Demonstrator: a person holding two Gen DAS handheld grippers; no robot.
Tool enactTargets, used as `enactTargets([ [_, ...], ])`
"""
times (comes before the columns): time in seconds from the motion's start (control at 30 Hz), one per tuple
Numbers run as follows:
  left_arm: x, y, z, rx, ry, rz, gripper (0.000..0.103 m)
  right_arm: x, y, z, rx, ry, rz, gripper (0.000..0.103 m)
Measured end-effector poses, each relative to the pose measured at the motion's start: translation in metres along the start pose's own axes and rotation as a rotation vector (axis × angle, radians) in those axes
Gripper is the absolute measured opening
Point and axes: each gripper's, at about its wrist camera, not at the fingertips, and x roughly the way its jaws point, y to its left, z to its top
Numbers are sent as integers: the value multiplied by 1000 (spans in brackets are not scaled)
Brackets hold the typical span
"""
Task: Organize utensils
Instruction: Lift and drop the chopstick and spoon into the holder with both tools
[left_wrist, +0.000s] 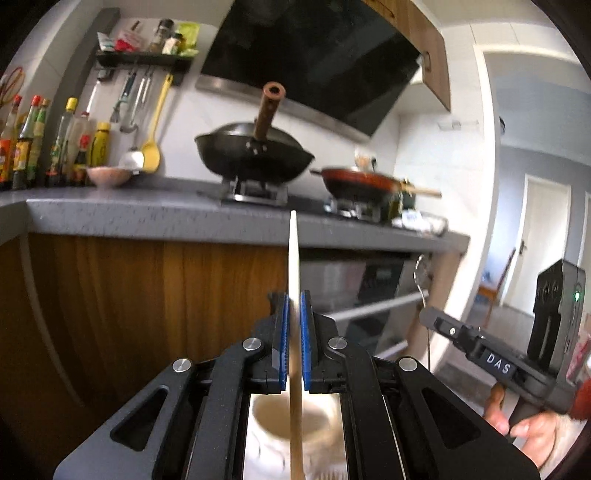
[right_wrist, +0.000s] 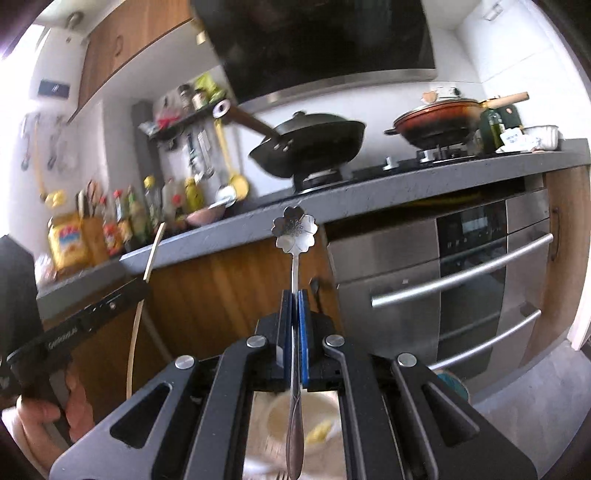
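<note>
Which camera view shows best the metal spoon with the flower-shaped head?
The right wrist view. There the flower spoon stands centred, clamped in the right gripper, its petals and handle visible. In the left wrist view only a blurred part of the spoon shows near the right edge.

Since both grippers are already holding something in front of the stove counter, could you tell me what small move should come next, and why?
Probably carry both utensils toward wherever they belong. The left gripper is shut on a wooden stick, the right gripper on a flower-shaped spoon, and both are held in the air below the counter.
</note>
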Motion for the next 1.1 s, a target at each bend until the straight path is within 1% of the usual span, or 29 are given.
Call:
enactTargets([
  [0.07,12,2,2,-11,-43,16,7,14,-8,1,32,-13,-17,3],
  [0.13,21,5,-1,-24,-64,30,7,27,-11,-2,53,-22,-36,3],
  [0.23,37,5,-6,-34,-75,54,7,38,-6,-12,44,-35,-63,3],
  [0.3,40,5,-12,-12,-90,85,7,45,-5,-18,30,-37,-77,3],
  [0.33,42,6,-14,-8,-88,88,7,48,-5,-20,25,-35,-85,3],
  [0.43,44,11,-23,-9,-53,69,7,53,-8,-27,16,-6,-93,3],
  [0.57,31,14,-32,9,-39,46,7,49,-8,-37,-22,14,-92,3],
  [0.73,15,11,-43,66,23,21,7,33,-5,-48,-63,33,-57,3],
  [0.87,2,7,-56,124,95,29,7,21,-4,-58,-99,63,-45,3],
  [0.93,-1,7,-61,131,117,37,7,19,-7,-64,-94,98,-51,3],
  [1.0,-2,7,-65,136,141,43,7,16,-7,-66,-102,98,-48,3],
  [1.1,-2,4,-68,148,159,54,7,16,-4,-65,-112,121,-56,3],
])
